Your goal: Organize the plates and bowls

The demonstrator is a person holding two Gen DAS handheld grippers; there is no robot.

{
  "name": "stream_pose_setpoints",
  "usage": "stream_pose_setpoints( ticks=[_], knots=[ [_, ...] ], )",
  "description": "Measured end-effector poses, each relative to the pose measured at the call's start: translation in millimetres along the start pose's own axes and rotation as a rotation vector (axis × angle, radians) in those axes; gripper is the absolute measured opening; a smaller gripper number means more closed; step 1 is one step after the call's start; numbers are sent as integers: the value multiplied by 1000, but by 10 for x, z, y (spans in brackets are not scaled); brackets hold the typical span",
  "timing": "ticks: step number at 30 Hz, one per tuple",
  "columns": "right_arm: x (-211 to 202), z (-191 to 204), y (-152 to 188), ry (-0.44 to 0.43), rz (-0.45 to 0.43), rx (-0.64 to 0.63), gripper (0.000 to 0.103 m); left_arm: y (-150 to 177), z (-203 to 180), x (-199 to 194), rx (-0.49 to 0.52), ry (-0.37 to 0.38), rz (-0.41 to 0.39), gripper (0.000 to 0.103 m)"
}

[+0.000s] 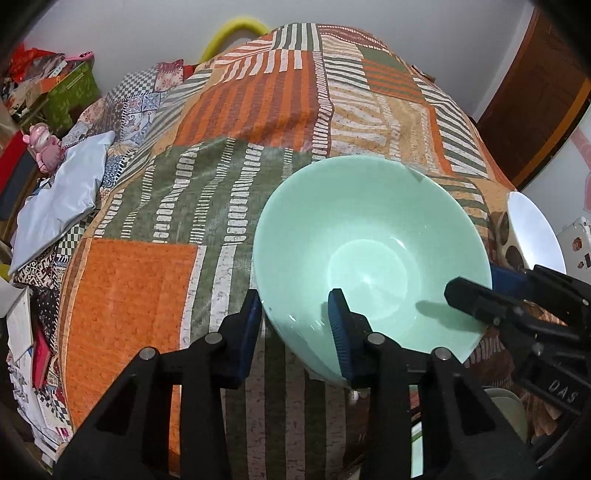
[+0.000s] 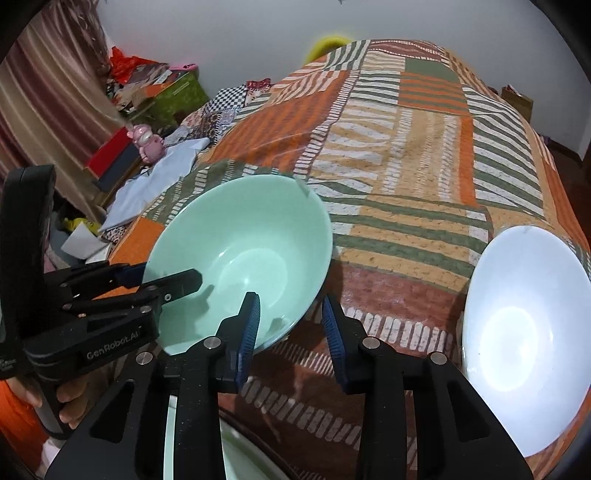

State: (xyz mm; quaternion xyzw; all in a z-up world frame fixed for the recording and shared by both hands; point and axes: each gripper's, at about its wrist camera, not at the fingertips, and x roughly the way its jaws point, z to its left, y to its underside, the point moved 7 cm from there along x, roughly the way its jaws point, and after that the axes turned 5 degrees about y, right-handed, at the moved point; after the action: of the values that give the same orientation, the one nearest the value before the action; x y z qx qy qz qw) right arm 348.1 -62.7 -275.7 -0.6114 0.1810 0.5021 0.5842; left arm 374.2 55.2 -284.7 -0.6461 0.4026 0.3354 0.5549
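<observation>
A mint green bowl sits on the patchwork bedspread; it also shows in the right wrist view. My left gripper is open and straddles the bowl's near rim, one finger inside and one outside. My right gripper is open and straddles the bowl's right rim the same way. A white bowl lies on the bedspread to the right, apart from both grippers; its edge shows in the left wrist view. Another pale green dish shows under my right gripper.
Left of the bed lie a light blue pillow, a pink toy, a green box and stacked books. A wooden door stands at the right. A yellow hoop leans behind the bed.
</observation>
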Motion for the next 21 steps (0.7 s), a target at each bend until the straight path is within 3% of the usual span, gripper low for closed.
stream_pose_setpoints(
  ticks=[5,21],
  knots=[
    [77,28,-11,1,12,-13,32,2,-28,21,10,3,1,24],
    [-181,84,6,25,-51,-34,29,3,-144,-265,48,6,-56,24]
  ],
)
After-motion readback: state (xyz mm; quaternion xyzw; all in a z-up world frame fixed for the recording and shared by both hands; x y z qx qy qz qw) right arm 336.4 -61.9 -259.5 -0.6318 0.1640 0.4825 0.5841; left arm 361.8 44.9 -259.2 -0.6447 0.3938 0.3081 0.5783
